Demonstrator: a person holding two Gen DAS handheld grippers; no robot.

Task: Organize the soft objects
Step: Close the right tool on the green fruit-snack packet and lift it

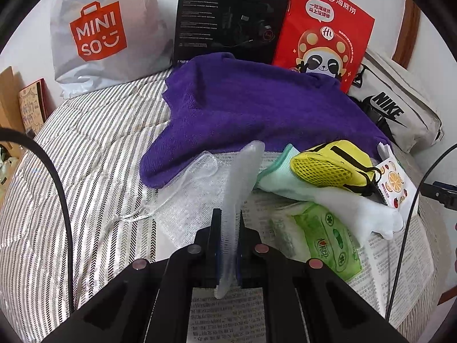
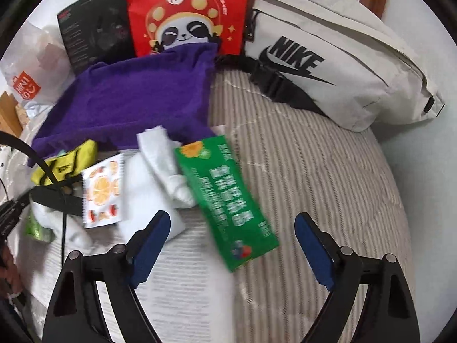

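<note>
On the striped bedding (image 1: 85, 148), from left to right: the left gripper (image 1: 228, 223) is pinching a translucent mesh pouch (image 1: 240, 177) between closed fingers, lifting one edge upright, probably to separate it from the purple towel (image 1: 257, 105) and yellow pouch (image 1: 334, 165) behind. The right gripper (image 2: 231, 228) is hovering with fingers spread wide and empty above a green packet (image 2: 225, 200), which is lying beside a white cloth (image 2: 162, 160), apparently ready for grasping.

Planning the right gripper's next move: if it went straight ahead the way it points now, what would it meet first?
Probably the green packet, which lies right between the open right gripper fingers. Beyond it is striped bedding. Depth is unclear.
</note>
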